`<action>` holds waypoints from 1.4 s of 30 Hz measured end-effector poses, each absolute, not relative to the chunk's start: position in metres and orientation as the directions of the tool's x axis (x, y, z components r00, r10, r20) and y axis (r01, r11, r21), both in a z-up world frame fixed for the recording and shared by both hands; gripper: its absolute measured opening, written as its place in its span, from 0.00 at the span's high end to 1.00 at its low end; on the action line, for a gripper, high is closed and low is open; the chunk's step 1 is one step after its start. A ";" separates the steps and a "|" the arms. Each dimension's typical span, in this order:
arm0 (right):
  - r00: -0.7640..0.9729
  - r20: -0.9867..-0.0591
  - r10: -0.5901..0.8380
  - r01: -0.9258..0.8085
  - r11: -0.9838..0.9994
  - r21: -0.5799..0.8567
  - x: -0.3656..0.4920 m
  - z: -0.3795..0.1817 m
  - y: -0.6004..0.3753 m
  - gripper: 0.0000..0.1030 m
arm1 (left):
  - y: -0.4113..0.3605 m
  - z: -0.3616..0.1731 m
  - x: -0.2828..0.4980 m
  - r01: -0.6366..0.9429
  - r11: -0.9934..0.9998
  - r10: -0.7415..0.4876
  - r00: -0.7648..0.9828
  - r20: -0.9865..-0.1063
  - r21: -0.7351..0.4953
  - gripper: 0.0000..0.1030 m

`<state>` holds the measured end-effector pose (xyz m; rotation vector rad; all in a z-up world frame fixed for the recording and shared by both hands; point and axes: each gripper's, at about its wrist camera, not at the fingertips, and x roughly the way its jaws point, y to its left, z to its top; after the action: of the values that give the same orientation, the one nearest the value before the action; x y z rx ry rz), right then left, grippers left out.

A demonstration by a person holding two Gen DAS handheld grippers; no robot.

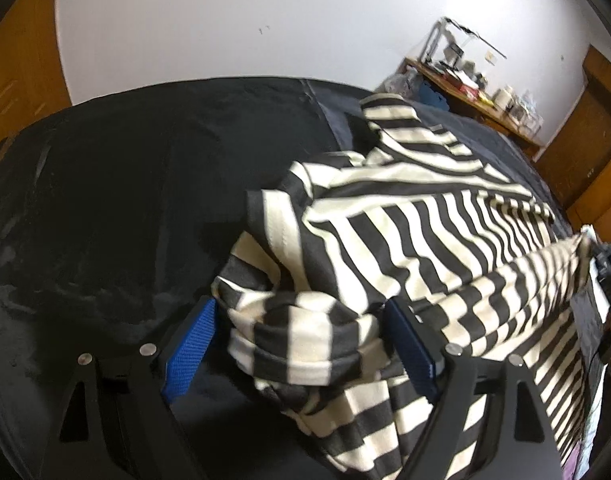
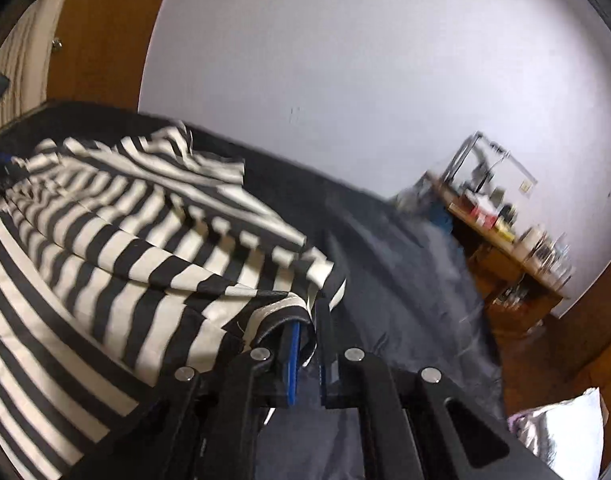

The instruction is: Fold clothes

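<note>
Left tongs (image 1: 301, 344) spread apart around bunched striped shirt (image 1: 405, 232); right tongs (image 2: 307, 344) clamped on its edge, over the dark bed (image 1: 125, 200)

1. A bed (image 1: 125, 200) covered in a dark, almost black sheet fills the left and centre of the left wrist view; it runs from the left edge to lower right in the right wrist view.
2. A black-and-white striped garment (image 1: 405, 232) lies rumpled on the sheet, at centre right in the left wrist view and at left in the right wrist view (image 2: 105, 248).
3. The sheet shows faint creases.
</note>
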<state>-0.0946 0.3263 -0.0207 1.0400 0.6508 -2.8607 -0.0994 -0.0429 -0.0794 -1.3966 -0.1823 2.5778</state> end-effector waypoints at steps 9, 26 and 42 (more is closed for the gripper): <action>-0.861 -0.484 0.154 0.037 -0.931 -0.362 -0.092 0.005 0.338 0.65 | -0.056 -0.076 -0.102 -0.100 -0.973 0.228 -0.540 -0.810 -0.207 0.15; -0.773 -0.595 0.221 0.012 -0.932 -0.362 -0.115 -0.024 0.356 0.42 | -0.038 -0.063 -0.066 -0.365 -0.928 0.145 -0.541 -0.829 0.076 0.15; -0.759 -0.615 0.214 0.009 -0.941 -0.338 -0.119 -0.031 0.358 0.42 | -0.030 -0.043 -0.092 -0.403 -0.912 0.200 -0.601 -0.774 0.076 0.15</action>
<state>-0.1194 0.3577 -0.0310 1.1158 0.5288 -3.0091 -0.0916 -0.0304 -0.0433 -1.1736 0.3477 2.5178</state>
